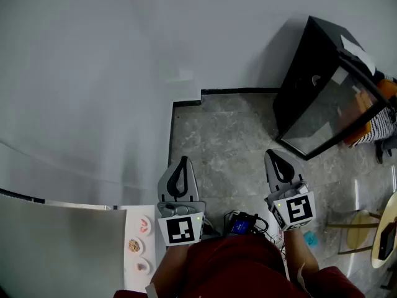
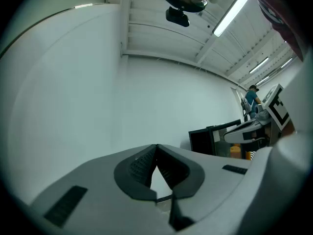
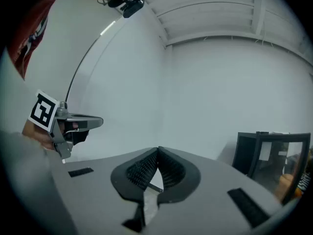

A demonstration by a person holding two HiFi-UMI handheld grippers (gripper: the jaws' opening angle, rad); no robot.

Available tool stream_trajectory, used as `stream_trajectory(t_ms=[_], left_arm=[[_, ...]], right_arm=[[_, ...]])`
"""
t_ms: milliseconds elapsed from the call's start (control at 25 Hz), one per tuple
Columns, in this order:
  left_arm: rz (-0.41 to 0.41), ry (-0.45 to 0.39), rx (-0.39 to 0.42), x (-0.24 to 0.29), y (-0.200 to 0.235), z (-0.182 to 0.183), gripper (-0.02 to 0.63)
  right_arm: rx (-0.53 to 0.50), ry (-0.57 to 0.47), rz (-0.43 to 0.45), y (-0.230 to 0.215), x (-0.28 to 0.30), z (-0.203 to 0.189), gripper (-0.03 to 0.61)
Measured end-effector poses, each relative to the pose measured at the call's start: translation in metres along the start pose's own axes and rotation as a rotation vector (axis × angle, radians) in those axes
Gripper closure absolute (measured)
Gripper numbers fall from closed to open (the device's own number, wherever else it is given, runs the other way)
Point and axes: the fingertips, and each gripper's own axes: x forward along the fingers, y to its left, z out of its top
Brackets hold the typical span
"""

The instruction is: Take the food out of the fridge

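Note:
Both grippers are held side by side at waist height, level, facing a plain white wall. My left gripper [image 1: 182, 160] [image 2: 156, 146] is shut, its ribbed pads meeting at the tips with nothing between them. My right gripper [image 1: 272, 154] [image 3: 157, 150] is shut and empty too. A black cabinet with a glass front [image 1: 322, 92] [image 3: 271, 153] stands on the floor ahead to the right, well beyond the right gripper; I cannot tell if it is the fridge. Three small dishes of food [image 1: 139, 246] lie on a white strip at the lower left, just left of the left gripper.
A grey stone floor [image 1: 229, 148] with a black skirting line runs ahead of the grippers. A grey surface [image 1: 56, 247] fills the lower left. A round yellow-rimmed table [image 1: 388, 228] and striped and orange things [image 1: 381, 113] are at the right edge.

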Motion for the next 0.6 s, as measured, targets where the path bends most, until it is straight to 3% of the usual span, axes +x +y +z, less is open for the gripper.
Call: stream_trajectory(t_ms=[200, 600], left_arm=[[-0.008, 0.001, -0.002, 0.009, -0.019, 0.0, 0.6], [-0.015, 0.002, -0.001, 0.029, -0.067, -0.006, 0.6]], right_arm=[[0.0, 0.077, -0.006, -0.018, -0.007, -0.01, 0.557], [0.01, -0.038, -0.005, -0.059, -0.016, -0.005, 0.557]])
